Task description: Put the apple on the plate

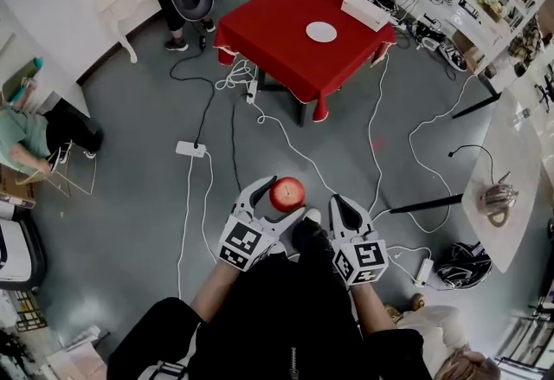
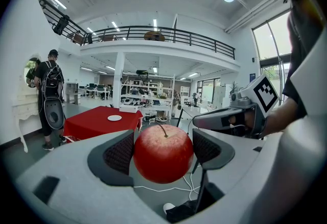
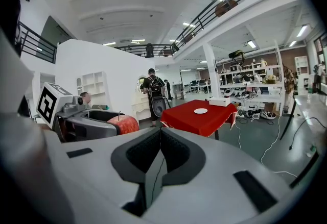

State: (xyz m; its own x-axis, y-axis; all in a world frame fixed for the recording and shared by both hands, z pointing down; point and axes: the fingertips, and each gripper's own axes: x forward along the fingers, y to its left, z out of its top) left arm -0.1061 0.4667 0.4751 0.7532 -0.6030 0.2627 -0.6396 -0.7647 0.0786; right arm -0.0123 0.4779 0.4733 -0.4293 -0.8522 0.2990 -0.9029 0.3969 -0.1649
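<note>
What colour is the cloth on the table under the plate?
Red tablecloth, clearest in the head view.

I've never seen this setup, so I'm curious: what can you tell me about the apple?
The apple is red, round and glossy, with a thin brown stem pointing up. It sits upright, clamped between the dark ribbed pads of the left gripper, one on each side. It hangs in the air over the grey floor, far from the plate.

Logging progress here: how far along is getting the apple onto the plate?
Done: the left hand-held gripper grips the apple. In hand: it is held over the floor, short of the red table. Left: reaching the bare plate there and setting it down.
</note>
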